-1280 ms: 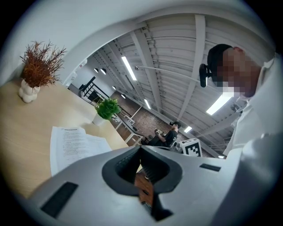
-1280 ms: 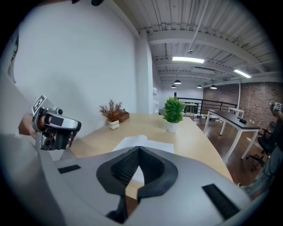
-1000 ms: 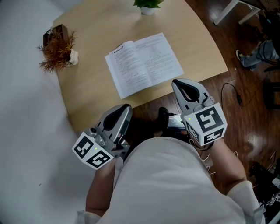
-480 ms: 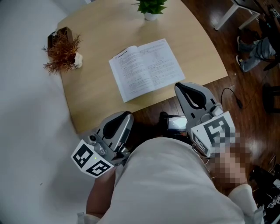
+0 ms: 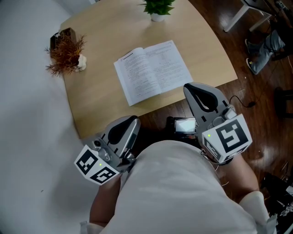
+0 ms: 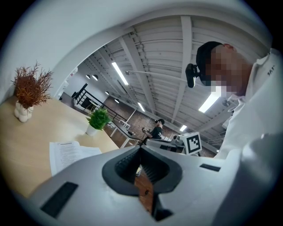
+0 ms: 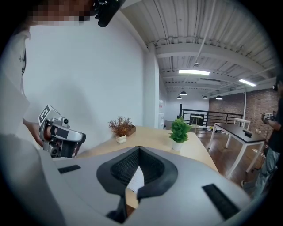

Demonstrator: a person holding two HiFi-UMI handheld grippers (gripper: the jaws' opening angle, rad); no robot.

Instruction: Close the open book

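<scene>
Pale wood table (image 5: pixel 98 98) carries the open book (image 5: pixel 152 71), which lies flat and face up, both pages showing print, its lower corner near the table edge closest to me. Nothing touches it.

I hold my left gripper (image 5: pixel 130 121) and my right gripper (image 5: pixel 192 89) on my side of that edge, close to my body and clear of the book. The right one is the nearer of the two, its tip just short of the book's lower right corner and over the table's rim. The left one hangs lower left, well apart from the pages.

Both tools are closed and empty. In the left gripper view the two ribbed pads meet at their tips with only floor showing behind them. In the right gripper view the pads meet the same way, and a sliver of white page shows through the gap below the tips, well beyond them and not between them.

As I judge it, the task has not begun: no page is lifted, no cover is turned, and the spine lies flat in the middle of the spread. All of the closing is left to do. I must bring a tool to one outer edge, get under that half and fold it over onto the other.

A small green potted plant (image 5: pixel 157 8) stands at the table's far edge, and a dried brown sprig in a white holder (image 5: pixel 65 50) sits at the left corner, both well clear of the book.
</scene>
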